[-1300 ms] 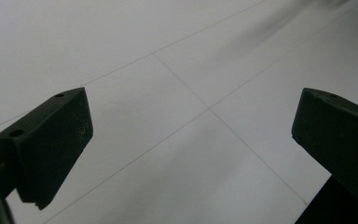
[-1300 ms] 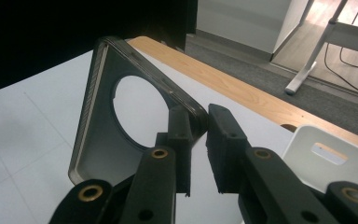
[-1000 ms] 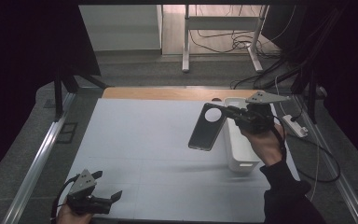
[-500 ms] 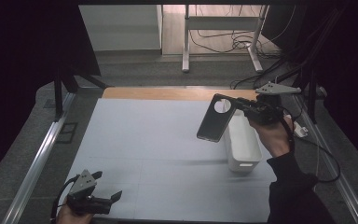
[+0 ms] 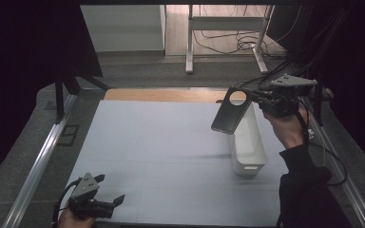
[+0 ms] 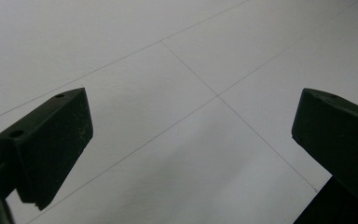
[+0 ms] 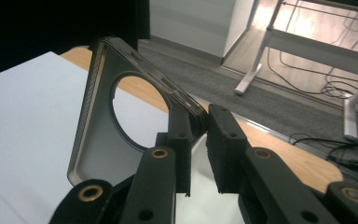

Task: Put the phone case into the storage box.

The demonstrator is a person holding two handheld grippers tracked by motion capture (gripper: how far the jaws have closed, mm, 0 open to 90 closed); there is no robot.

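Observation:
A dark phone case (image 5: 230, 113) with a round camera hole hangs tilted in the air, over the far end of a white bin (image 5: 249, 147). My right gripper (image 5: 262, 99) is shut on the case's edge, with a hand behind it. In the right gripper view the jaws pinch the rim of the case (image 7: 98, 140) at my right gripper (image 7: 198, 122), and the bin (image 7: 200, 207) shows below them. My left gripper (image 5: 109, 189) rests open near the table's front left. In the left gripper view my left gripper (image 6: 191, 135) has only the white table surface (image 6: 177, 70) between its jaws.
A wooden strip (image 5: 166, 95) runs along the table's far edge. A metal rail (image 5: 38, 164) borders the left side. Cables (image 5: 330, 159) trail on the right. Desk legs (image 5: 189, 42) and floor wiring lie beyond the table.
My right gripper has carried the phone case to the right and farther back, over the white bin. The left gripper has stayed in place.

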